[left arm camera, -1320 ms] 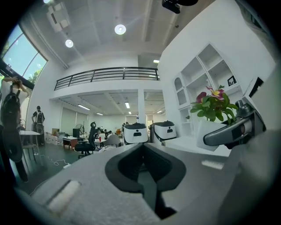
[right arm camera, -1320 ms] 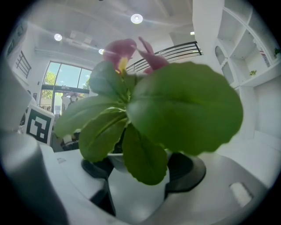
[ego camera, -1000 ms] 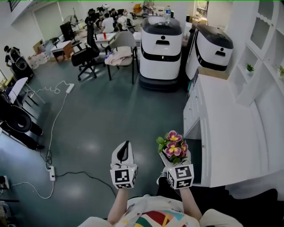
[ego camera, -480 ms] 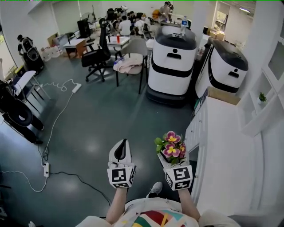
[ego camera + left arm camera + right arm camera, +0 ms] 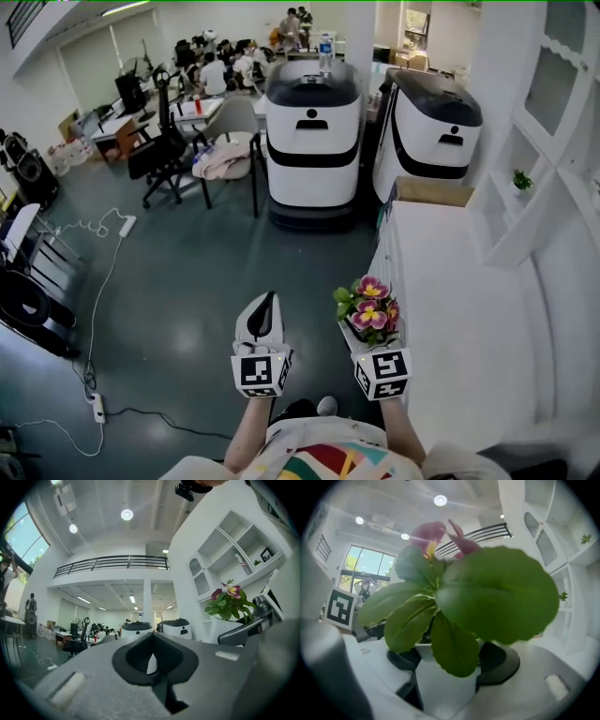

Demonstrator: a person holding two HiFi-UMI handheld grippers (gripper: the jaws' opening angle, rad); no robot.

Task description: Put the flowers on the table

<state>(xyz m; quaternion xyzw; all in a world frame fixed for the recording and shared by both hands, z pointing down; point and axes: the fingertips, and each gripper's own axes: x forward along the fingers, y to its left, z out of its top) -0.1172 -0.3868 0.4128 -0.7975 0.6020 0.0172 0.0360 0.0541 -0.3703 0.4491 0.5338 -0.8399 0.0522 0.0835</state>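
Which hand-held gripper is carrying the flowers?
The right hand-held gripper, clamped on the white pot of pink flowers; the left hand-held gripper is shut, empty.

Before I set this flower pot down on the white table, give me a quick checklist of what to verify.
1. Grip: ok. The right gripper is shut on the flower pot, with a jaw on each side of it.
2. Pot upright: ok. The blooms point up in the head view.
3. Left gripper out of the way: ok. Its jaws are together, it holds nothing, and it is off to the pot's left.
4. Landing spot: ok. Nothing shows on the table beside the pot.
5. Pot over the table: not ok. It hangs at the left edge, not over the top.
6. Height of the pot's base above the tabletop: cannot tell.
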